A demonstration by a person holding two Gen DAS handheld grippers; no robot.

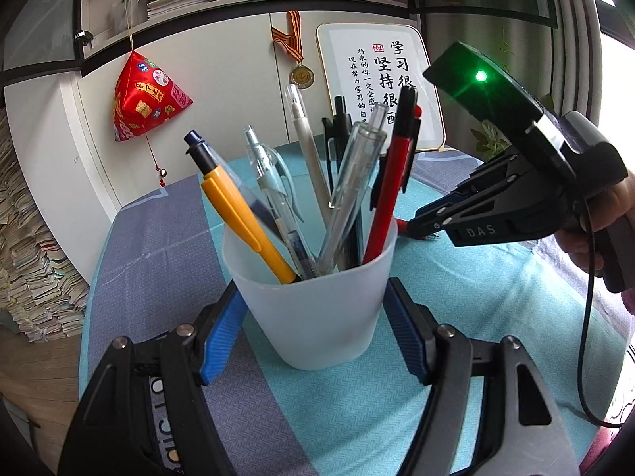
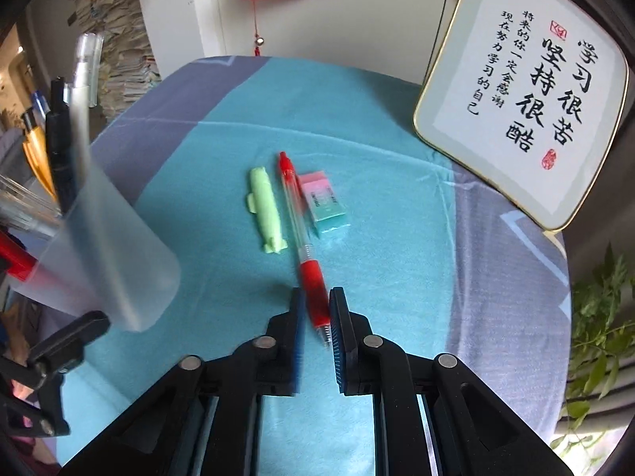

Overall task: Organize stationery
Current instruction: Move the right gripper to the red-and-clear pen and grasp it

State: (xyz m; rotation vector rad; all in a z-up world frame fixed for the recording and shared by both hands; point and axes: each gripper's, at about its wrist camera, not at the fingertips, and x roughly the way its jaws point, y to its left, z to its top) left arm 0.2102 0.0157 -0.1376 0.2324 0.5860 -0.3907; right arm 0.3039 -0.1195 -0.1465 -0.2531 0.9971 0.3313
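Left wrist view: the left gripper (image 1: 313, 317) clamps the frosted cup (image 1: 313, 309) at lower centre; the cup's wall veils the lower ends of its pens (image 1: 337, 182). The right gripper (image 1: 426, 227), at right, hides most of the red pen. In the right wrist view, blurred fingers (image 2: 340, 317) grasp the red pen (image 2: 303, 234) at its grip; green eraser (image 2: 266, 210) and pink-teal eraser (image 2: 323, 202) lie beyond on the cloth (image 2: 397, 277).
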